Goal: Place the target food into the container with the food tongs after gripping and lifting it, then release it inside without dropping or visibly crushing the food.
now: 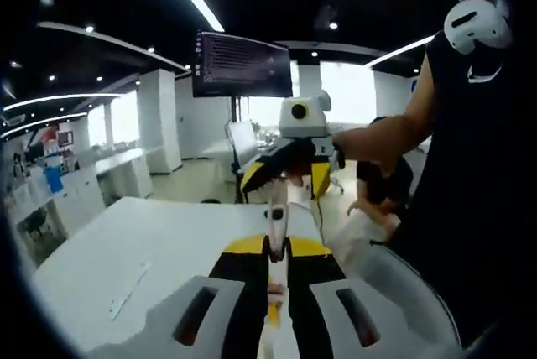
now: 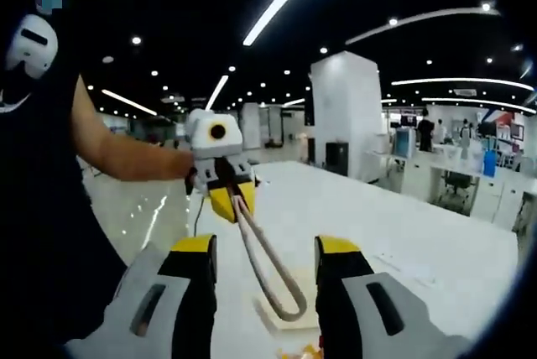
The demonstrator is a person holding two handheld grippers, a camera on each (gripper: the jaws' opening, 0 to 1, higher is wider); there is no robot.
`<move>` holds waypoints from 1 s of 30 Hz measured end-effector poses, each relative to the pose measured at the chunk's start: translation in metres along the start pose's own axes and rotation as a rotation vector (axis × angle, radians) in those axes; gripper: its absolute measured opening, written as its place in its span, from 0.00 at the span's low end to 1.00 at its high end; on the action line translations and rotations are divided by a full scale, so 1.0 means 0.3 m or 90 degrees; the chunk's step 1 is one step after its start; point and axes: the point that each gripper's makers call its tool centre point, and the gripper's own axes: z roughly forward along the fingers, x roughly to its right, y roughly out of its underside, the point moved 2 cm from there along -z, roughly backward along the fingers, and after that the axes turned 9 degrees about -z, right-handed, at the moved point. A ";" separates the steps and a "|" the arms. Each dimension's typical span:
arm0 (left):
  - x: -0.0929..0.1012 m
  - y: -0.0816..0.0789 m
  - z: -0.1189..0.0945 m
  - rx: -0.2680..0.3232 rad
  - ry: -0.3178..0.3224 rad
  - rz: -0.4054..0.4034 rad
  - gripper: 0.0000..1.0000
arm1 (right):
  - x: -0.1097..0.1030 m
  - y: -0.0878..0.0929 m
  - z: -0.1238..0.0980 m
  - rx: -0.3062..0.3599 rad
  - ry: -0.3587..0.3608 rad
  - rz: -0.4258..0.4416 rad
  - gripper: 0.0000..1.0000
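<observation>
Left gripper view — fingers (image 1: 277, 292) clamp tongs (image 1: 278, 233); table (image 1: 151, 241) edges near.

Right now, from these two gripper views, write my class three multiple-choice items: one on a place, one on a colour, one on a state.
1. In the right gripper view, where is the rounded end of the tongs?
A. Inside a container
B. Between the jaws of the right gripper
C. On the floor

2. What colour are the jaw tips of the right gripper?
A. Red
B. Green
C. Yellow

3. What is the left gripper doing?
A. It is shut on the tongs
B. It is wide open and holds nothing
C. It lies on the table

Key:
1. B: the loop hangs in the gap between the two parted jaws.
2. C: both tips are yellow above black.
3. A: the tongs run out from its closed jaws, and a hand holds it above the table.
</observation>
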 end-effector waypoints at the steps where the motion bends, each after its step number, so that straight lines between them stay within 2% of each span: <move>1: -0.008 0.003 0.001 0.015 -0.012 -0.009 0.02 | 0.004 0.026 0.005 0.002 0.007 0.005 0.47; 2: -0.014 0.009 0.005 0.026 -0.019 -0.011 0.02 | 0.018 0.067 0.011 0.010 0.026 0.035 0.48; 4: -0.025 0.052 0.021 0.017 -0.035 -0.017 0.01 | 0.013 0.182 0.022 -0.015 0.043 0.119 0.47; 5: -0.020 0.068 0.031 0.007 -0.033 -0.017 0.01 | -0.002 0.206 0.028 -0.005 0.043 0.102 0.50; 8: -0.015 0.077 0.030 0.011 -0.027 -0.028 0.01 | -0.015 0.212 0.028 0.014 0.044 0.139 0.52; 14: -0.010 0.012 0.008 0.065 -0.009 -0.049 0.01 | 0.032 0.185 0.017 0.046 0.056 0.171 0.49; 15: -0.008 -0.002 0.007 0.079 -0.003 -0.056 0.01 | 0.034 0.175 0.016 0.055 0.055 0.177 0.47; 16: -0.007 -0.013 0.005 0.090 0.001 -0.059 0.01 | 0.031 0.145 0.018 0.081 0.047 0.184 0.46; 17: -0.005 -0.026 0.002 0.102 0.008 -0.068 0.01 | 0.030 0.138 0.018 0.086 0.045 0.184 0.45; 20: 0.007 -0.064 -0.005 0.144 0.029 -0.093 0.02 | 0.004 0.031 0.032 0.149 0.009 0.201 0.44; 25: 0.018 -0.095 -0.015 0.181 0.049 -0.116 0.02 | -0.018 -0.096 0.045 0.186 -0.024 0.167 0.39; 27: 0.024 -0.121 -0.025 0.211 0.062 -0.132 0.02 | -0.024 -0.123 0.052 0.186 -0.032 0.152 0.37; 30: 0.030 -0.137 -0.033 0.220 0.069 -0.134 0.02 | -0.038 -0.140 0.064 0.179 -0.045 0.140 0.32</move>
